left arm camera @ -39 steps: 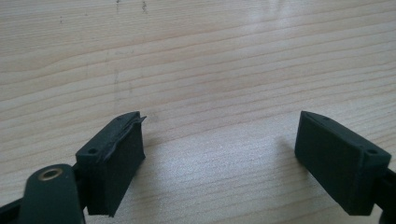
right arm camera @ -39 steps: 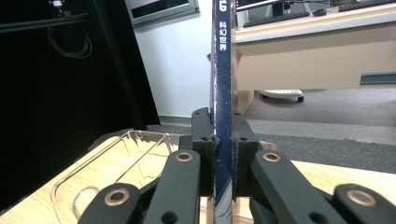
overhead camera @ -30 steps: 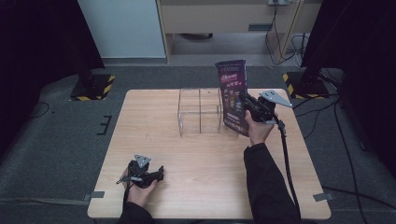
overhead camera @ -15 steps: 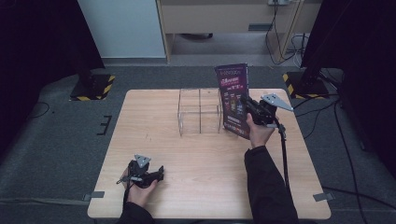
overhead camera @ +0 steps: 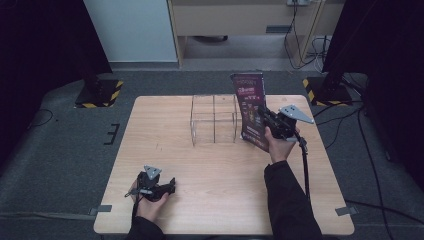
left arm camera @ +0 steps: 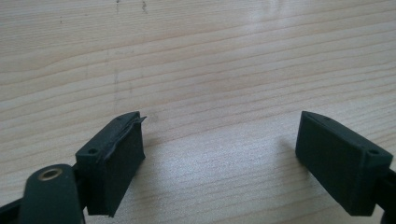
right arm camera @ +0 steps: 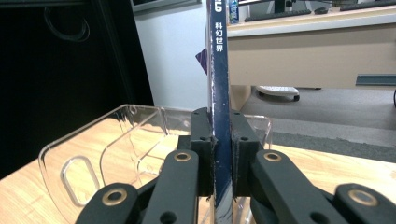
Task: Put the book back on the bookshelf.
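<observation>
The left gripper [overhead camera: 172, 183] is parked low on the table [overhead camera: 225, 200], near the front-left corner, held in a hand [overhead camera: 150, 197] coming in from the bottom edge. In the left gripper view its jaws are spread wide apart with nothing between them, just bare wood grain underneath.

Further right, a clear rack [overhead camera: 214, 119] is stood on the far half of the table, around the middle. It's see-through plastic with dividers, and in the right gripper view its curved wall with an oval cutout [right arm camera: 77, 179] can be made out to the left of the jaws.

Just right of the rack, a book [overhead camera: 251, 107] with a purple cover is held upright, tilted a bit, its lower edge close to the tabletop. It's clamped by the right gripper [overhead camera: 264, 116], and the right gripper view shows the jaws pressed tight on either side of the dark blue spine [right arm camera: 219, 93], which has white characters printed down it. Whether the book is touching the rack can't be told.
</observation>
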Demonstrator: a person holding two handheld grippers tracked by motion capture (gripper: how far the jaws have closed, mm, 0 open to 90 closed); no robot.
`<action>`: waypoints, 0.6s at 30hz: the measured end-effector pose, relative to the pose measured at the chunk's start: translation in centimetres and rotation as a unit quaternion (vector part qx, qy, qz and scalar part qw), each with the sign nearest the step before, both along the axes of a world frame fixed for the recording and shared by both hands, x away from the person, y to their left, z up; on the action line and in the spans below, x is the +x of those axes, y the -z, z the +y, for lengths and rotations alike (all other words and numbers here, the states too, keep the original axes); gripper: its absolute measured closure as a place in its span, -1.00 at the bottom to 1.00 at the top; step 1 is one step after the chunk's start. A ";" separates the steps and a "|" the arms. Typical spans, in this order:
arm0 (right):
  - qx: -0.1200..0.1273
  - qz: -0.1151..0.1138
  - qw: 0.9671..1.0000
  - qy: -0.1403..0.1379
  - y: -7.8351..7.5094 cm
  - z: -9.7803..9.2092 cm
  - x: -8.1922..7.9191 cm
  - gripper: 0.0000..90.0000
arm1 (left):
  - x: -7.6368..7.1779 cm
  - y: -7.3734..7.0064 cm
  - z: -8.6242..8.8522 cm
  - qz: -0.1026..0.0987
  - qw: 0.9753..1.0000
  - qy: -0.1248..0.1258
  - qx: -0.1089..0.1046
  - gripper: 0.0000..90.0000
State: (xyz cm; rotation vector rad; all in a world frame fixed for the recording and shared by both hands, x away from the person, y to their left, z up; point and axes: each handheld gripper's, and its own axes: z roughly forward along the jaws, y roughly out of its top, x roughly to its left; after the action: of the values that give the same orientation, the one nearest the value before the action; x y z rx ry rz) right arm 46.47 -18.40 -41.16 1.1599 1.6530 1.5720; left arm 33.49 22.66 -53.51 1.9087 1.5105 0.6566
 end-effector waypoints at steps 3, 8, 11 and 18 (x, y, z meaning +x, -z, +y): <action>-0.001 0.002 1.000 -0.002 0.2 -0.2 -0.2 0.85 | 0.0 0.0 0.0 0.000 1.000 0.000 0.000 -0.68; -0.007 0.005 1.000 -0.008 0.6 -0.3 -0.7 0.85 | 0.0 0.0 0.0 0.000 1.000 0.000 0.000 -0.68; -0.007 0.008 1.000 -0.006 1.1 -0.5 -1.0 0.84 | 0.0 0.0 0.0 0.000 1.000 -0.001 0.000 -0.68; -0.003 0.005 1.000 -0.002 1.6 -0.6 -1.6 0.86 | 0.0 0.0 0.0 0.000 1.000 -0.001 0.000 -0.68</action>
State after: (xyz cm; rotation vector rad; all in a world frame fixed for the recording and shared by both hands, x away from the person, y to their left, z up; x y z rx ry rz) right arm 44.92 -18.97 -42.78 1.1650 1.6664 1.5644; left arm 33.49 22.64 -53.52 1.9076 1.5116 0.6566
